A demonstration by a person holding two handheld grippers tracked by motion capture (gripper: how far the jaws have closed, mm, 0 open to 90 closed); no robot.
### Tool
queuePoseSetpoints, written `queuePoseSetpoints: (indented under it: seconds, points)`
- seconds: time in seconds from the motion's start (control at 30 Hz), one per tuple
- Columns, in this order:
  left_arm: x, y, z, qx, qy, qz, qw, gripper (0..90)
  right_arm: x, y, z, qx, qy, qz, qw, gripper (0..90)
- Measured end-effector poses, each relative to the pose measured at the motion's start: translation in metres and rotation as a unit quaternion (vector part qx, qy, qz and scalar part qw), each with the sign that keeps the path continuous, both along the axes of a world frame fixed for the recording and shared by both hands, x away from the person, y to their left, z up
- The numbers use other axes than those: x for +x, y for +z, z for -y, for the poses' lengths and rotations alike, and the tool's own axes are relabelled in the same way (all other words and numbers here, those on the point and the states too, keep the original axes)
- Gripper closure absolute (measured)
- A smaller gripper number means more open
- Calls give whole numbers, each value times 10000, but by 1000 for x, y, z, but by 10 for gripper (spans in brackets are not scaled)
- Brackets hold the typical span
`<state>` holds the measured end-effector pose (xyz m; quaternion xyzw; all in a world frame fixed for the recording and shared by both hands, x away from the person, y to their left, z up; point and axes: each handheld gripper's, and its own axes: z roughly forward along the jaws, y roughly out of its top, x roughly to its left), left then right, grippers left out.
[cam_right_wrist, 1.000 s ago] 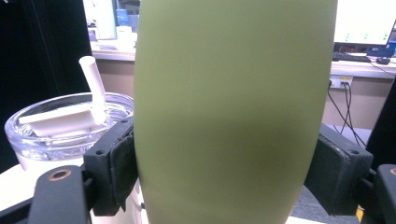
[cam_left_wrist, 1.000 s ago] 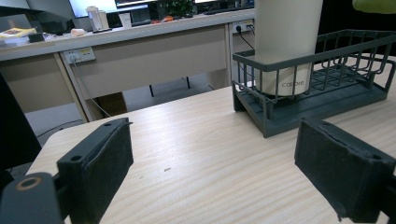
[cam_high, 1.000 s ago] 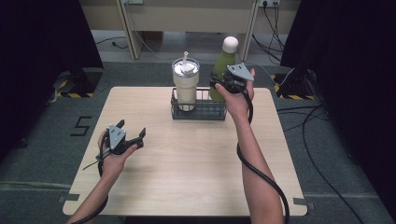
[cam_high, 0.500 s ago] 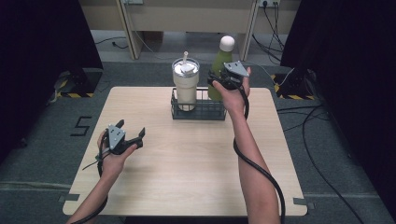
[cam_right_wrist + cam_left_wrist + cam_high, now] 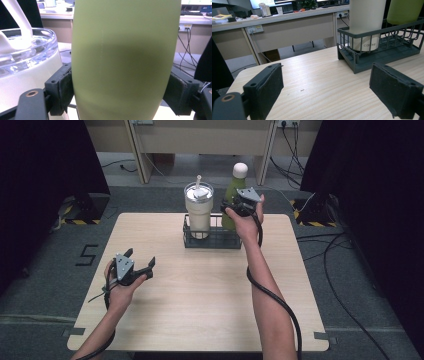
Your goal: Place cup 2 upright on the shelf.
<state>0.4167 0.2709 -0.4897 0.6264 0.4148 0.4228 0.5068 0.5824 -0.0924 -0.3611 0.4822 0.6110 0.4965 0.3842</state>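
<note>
A green bottle [image 5: 231, 195] with a white cap stands upright in the right half of a dark wire basket [image 5: 212, 241] at the back of the table. My right gripper [image 5: 231, 208] is shut on the bottle's body; both pads [image 5: 65, 90] press its green sides [image 5: 125, 62]. A cream tumbler [image 5: 198, 209] with a clear lid and straw stands in the basket's left half, close beside the bottle [image 5: 404, 11]. My left gripper [image 5: 141, 261] is held above the table's front left, open, with nothing between its pads [image 5: 270, 86]. From there the basket [image 5: 382, 53] and tumbler [image 5: 364, 23] lie ahead to the right.
The wooden table [image 5: 200, 295] has a bare middle and front. Desks, cables and wall sockets lie behind it on the floor. A cable trails from the right gripper down along the forearm to the table's front edge.
The right gripper with the green bottle has sunk and shifted slightly left, bringing the bottle lower into the basket beside the tumbler. The left gripper has stayed still.
</note>
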Motion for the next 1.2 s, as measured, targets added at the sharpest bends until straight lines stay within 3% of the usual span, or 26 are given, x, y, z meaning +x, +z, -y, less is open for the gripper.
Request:
queuePoseSetpoints:
  seconds: [0.93, 1.2]
  points:
    - [0, -1, 0, 11, -13, -16, 10000, 115, 18, -32, -5, -200, -8, -385, 9991, 210]
    - [0, -1, 1, 14, -26, -22, 10000, 116, 20, -35, -7, -268, 57, -309, 9991, 209]
